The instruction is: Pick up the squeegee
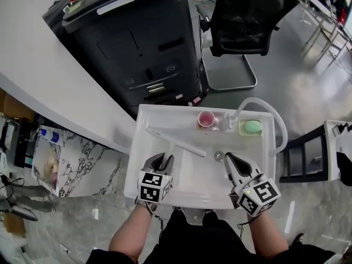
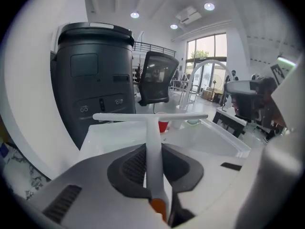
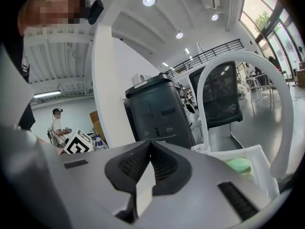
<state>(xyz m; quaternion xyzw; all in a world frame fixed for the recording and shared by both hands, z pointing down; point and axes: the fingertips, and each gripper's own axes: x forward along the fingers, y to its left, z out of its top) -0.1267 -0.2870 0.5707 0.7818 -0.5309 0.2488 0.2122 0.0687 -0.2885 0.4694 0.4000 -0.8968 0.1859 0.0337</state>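
The squeegee (image 1: 175, 142) is white and T-shaped, with its blade lying slantwise above the white sink (image 1: 144, 169). My left gripper (image 1: 163, 163) is shut on its handle, at the sink's near left. In the left gripper view the handle (image 2: 153, 147) runs straight up between the dark pads (image 2: 131, 166), and the blade (image 2: 150, 117) lies level across the top, lifted off the sink. My right gripper (image 1: 228, 157) hovers over the near right of the sink, beside the drain (image 1: 219, 156). Its jaws meet at the tips in the right gripper view (image 3: 150, 144), with nothing held.
At the sink's far rim stand a red cup (image 1: 207, 119), a curved white faucet (image 1: 258, 106) and a green soap (image 1: 253, 126). A large black machine (image 1: 132, 43) and a black chair (image 1: 242, 21) stand behind. A white counter (image 1: 44, 87) runs along the left.
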